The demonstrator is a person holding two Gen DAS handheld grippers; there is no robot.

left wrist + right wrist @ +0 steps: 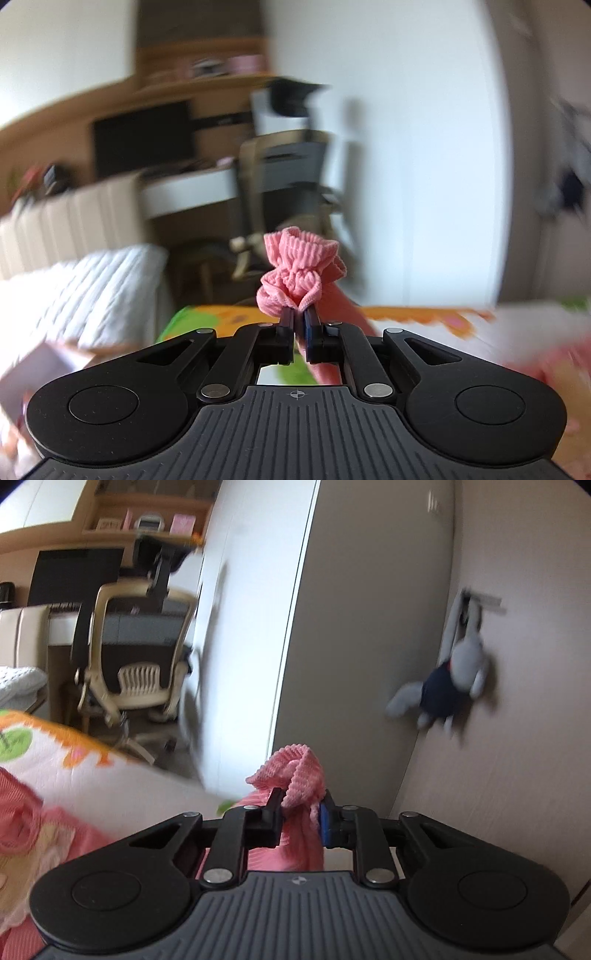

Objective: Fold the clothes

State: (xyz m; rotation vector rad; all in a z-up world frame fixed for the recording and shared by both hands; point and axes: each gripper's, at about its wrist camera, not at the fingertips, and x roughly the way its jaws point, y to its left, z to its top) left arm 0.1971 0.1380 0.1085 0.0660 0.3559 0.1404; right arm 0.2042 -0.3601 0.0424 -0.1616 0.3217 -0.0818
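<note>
Your left gripper (299,314) and right gripper (301,805) each have their jaws clamped on a bunched edge of the pink garment (295,775), held up above the patterned bed (48,749).

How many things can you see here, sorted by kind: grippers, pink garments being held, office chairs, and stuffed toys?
Grippers: 2 (left gripper, right gripper), each shut on pink fabric
Pink ribbed garment: 1, as far as the views show
Office chair: 1
Grey stuffed toy hanging on the wall: 1
Total: 5
</note>
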